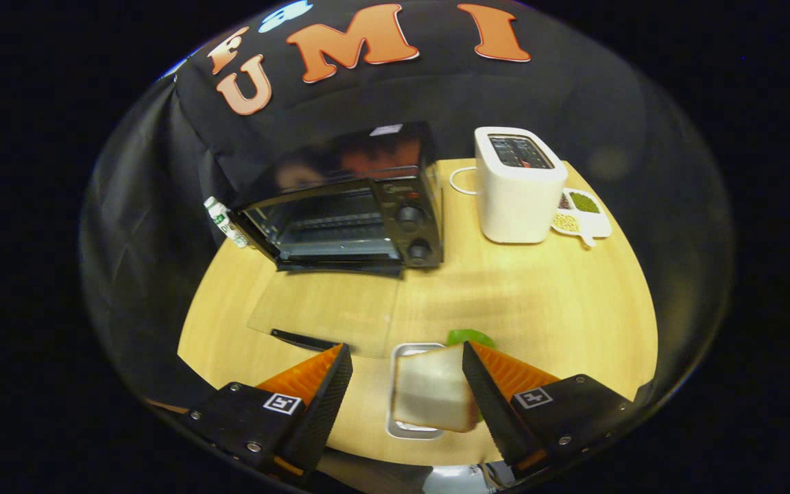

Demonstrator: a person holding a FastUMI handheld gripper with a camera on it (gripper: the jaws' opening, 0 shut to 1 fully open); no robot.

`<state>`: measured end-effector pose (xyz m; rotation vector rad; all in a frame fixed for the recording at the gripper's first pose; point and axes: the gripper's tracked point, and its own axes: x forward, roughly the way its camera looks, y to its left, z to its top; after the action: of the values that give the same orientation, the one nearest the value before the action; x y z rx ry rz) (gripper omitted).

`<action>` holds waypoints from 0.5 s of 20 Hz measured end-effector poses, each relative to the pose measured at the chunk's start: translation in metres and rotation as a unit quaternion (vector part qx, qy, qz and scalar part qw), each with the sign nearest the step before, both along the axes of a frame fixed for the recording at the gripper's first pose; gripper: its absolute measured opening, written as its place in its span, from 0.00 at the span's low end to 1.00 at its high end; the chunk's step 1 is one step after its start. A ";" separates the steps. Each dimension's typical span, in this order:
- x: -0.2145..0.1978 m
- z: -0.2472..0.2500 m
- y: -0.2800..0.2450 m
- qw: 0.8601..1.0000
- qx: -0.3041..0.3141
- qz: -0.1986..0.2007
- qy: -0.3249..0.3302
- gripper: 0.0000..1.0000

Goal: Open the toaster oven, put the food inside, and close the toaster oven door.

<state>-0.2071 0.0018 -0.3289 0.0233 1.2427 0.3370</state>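
Observation:
The black toaster oven [347, 219] stands at the back of the wooden table with its glass door [326, 309] folded down flat; the door's dark handle [302, 339] lies just ahead of the left finger. A slice of white bread [433, 394] rests on a small metal tray [403, 431] between the fingers. My gripper [405, 351] is open: the bread's edge sits against the right finger, and a wide gap separates it from the left finger. A green piece of food [470, 336] peeks out just beyond the right fingertip.
A white pop-up toaster [518, 185] stands right of the oven, with a divided white dish of beans [583, 216] beside it. A small white bottle [223, 221] stands at the oven's left. Bare table [539, 302] lies between the tray and the toaster.

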 end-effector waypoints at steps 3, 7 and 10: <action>-0.014 -0.029 -0.026 0.999 -0.014 -0.007 0.040 0.97; -0.027 -0.056 -0.031 0.995 0.024 -0.017 0.092 0.97; -0.030 -0.076 -0.028 0.990 0.058 -0.020 0.128 0.97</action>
<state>-0.2369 -0.0258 -0.4047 0.1975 1.4732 0.3794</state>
